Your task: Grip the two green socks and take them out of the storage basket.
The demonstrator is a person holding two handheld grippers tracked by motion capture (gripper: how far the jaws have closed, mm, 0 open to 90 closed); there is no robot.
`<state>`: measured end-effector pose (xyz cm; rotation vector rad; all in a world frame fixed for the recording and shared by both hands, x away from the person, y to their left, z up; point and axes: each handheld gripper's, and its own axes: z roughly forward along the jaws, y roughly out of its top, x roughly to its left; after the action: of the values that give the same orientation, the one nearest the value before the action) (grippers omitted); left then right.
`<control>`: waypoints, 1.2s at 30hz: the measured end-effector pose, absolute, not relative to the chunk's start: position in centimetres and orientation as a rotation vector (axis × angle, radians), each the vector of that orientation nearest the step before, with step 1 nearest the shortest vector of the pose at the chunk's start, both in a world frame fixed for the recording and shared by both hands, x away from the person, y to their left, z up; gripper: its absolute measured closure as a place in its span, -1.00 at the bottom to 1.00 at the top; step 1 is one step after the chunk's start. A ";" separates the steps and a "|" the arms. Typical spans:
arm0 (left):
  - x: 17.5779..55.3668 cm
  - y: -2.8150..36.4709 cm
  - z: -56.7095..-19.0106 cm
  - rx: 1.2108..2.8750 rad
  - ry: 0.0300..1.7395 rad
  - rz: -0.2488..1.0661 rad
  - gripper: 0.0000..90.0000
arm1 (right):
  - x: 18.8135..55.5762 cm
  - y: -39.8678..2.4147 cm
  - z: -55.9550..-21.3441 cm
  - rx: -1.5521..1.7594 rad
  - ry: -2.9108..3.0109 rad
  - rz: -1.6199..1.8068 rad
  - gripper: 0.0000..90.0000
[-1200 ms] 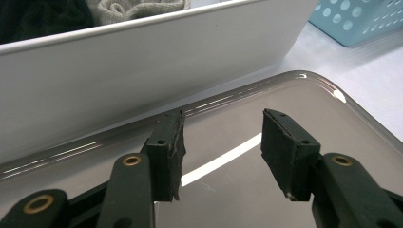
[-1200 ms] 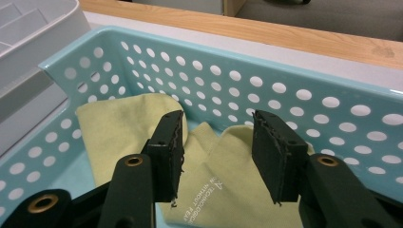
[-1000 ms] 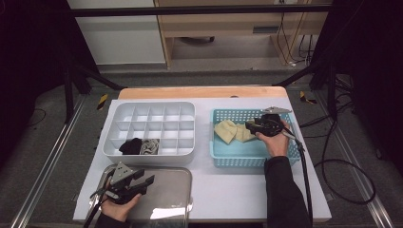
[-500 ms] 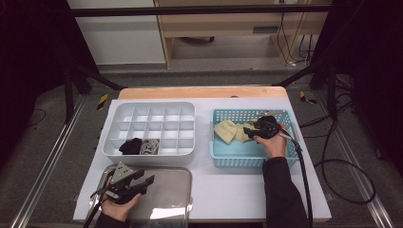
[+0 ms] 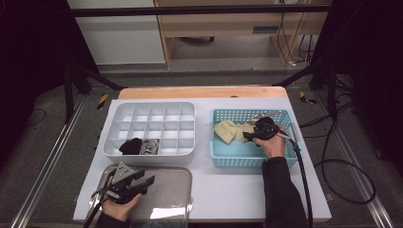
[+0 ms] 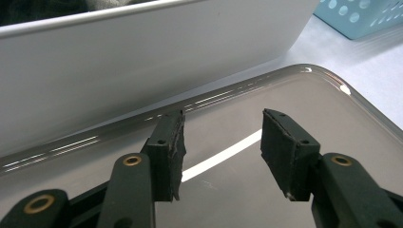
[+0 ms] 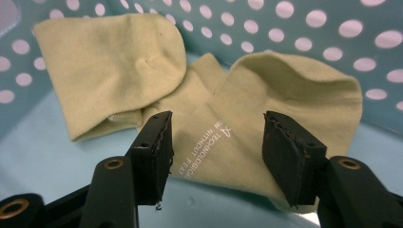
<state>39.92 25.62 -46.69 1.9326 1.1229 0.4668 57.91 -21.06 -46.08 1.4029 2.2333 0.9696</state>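
Observation:
Two pale yellow socks point(image 5: 228, 130) lie in the blue perforated basket point(image 5: 237, 161). My right gripper point(image 5: 247, 135) points at them from the right. Seen close, one sock point(image 7: 109, 61) is folded at the left and a sock with white print point(image 7: 285, 90) lies under my right gripper point(image 7: 216, 126). Its jaws have just been opening and stand apart over the printed sock without pressing on it. My left gripper point(image 5: 147, 179) rests open over the metal tray point(image 5: 171, 190), with nothing between the jaws point(image 6: 221, 121).
A white compartment tray point(image 5: 147, 159) stands left of the basket, with a black sock point(image 5: 130, 146) and a grey patterned sock point(image 5: 150, 147) in its front cells. Its wall point(image 6: 142, 61) rises just beyond the metal tray point(image 6: 294, 95). The basket wall point(image 7: 332, 28) stands behind the socks.
My right gripper has shifted slightly left and down toward the socks in the basket. The left gripper has stayed still over the metal tray.

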 end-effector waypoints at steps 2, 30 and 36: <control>40.0 25.6 -46.7 1.932 1.124 0.467 0.10 | 57.9 -21.1 -46.2 1.414 2.239 0.950 0.08; 39.9 25.8 -46.6 1.913 1.130 0.460 0.12 | 56.7 -21.6 -43.0 1.407 2.108 1.157 0.96; 39.9 25.8 -46.6 1.912 1.129 0.458 0.13 | 56.0 -21.9 -41.4 1.372 2.064 1.217 0.96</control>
<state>39.90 25.81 -46.62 1.9120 1.1292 0.4580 55.98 -21.90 -41.42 1.3718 2.0636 1.2168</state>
